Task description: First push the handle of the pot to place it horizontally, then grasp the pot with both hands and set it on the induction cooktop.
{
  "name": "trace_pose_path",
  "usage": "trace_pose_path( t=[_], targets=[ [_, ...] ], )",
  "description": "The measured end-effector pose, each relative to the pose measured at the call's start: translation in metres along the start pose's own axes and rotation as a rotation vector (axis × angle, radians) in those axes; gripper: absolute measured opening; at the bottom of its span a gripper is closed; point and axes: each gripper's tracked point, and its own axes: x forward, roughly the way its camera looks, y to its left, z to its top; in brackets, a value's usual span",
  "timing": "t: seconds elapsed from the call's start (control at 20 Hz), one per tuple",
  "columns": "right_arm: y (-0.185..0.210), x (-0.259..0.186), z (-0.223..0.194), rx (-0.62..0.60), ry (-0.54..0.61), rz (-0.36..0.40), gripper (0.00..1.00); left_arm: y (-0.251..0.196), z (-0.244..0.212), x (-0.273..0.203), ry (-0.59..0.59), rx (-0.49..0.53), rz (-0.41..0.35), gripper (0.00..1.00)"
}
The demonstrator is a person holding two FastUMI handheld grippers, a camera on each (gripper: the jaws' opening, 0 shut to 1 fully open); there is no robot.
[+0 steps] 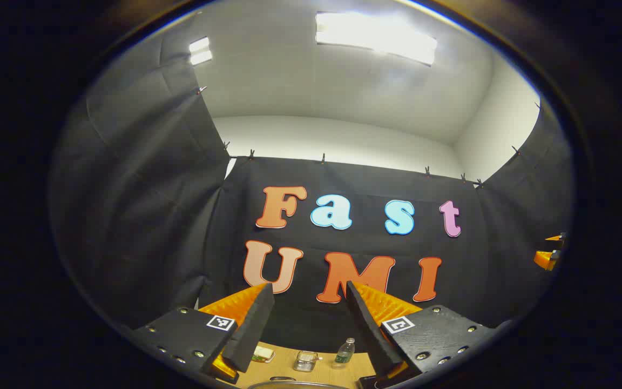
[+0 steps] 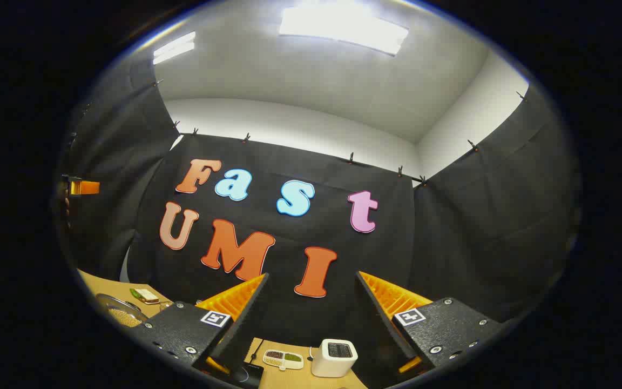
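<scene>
The metal rim of the pot (image 1: 289, 384) shows at the very bottom of the left gripper view, below and between my fingers. In the right gripper view the pot (image 2: 118, 309) is a round metal vessel at the lower left on the wooden table (image 2: 289, 378). A black flat corner with a cable, perhaps the induction cooktop (image 2: 250, 373), lies under my right gripper. My left gripper (image 1: 309, 285) is open, raised and aimed at the cloth wall, holding nothing. My right gripper (image 2: 312, 275) is open too, also held high and holding nothing.
A water bottle (image 1: 345, 351), a small metal tin (image 1: 305, 360) and a sandwich (image 1: 263, 354) stand at the back of the table. A white box-shaped device (image 2: 334, 357) and a small dish of beans (image 2: 283, 359) sit near the right gripper. Cloth walls close three sides.
</scene>
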Motion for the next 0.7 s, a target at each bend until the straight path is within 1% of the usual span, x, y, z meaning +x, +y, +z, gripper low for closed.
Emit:
trace_pose_path(
  t=[0.05,0.1,0.15,0.2,0.3,0.35,0.45,0.5,0.55,0.6,0.7],
  targets=[
    [0.0,0.0,0.0,-0.004,0.002,-0.001,0.95,0.002,0.003,-0.001,-0.008,0.01,0.01,0.83],
    [0.001,0.001,-0.002,-0.006,0.006,0.0,0.95,0.004,0.005,-0.002,-0.014,0.019,0.019,0.81],
    [0.002,0.001,-0.002,-0.005,0.008,0.002,0.95,0.004,0.008,-0.004,-0.019,0.026,0.023,0.83],
    [0.002,0.002,-0.001,-0.005,0.007,0.004,0.95,0.005,0.01,-0.005,-0.028,0.03,0.029,0.81],
    [0.002,0.002,0.001,-0.006,0.001,0.003,0.95,0.01,0.015,-0.006,-0.049,0.027,0.042,0.81],
    [0.002,0.001,0.002,-0.006,-0.002,0.004,0.95,0.011,0.016,-0.006,-0.057,0.024,0.047,0.83],
    [0.003,0.001,0.002,-0.001,-0.009,0.007,0.95,0.011,0.013,-0.005,-0.055,0.028,0.058,0.83],
    [0.003,0.002,0.002,0.001,-0.011,0.009,0.95,0.011,0.012,-0.005,-0.047,0.035,0.064,0.8],
    [0.002,0.001,0.002,0.003,-0.012,0.008,0.95,0.01,0.012,-0.005,-0.041,0.04,0.066,0.83],
    [0.001,0.001,0.001,0.005,-0.011,0.008,0.95,0.009,0.013,-0.005,-0.04,0.042,0.067,0.81],
    [-0.002,0.001,-0.003,0.008,-0.006,0.006,0.95,0.004,0.013,-0.004,-0.041,0.034,0.059,0.81]
  ],
)
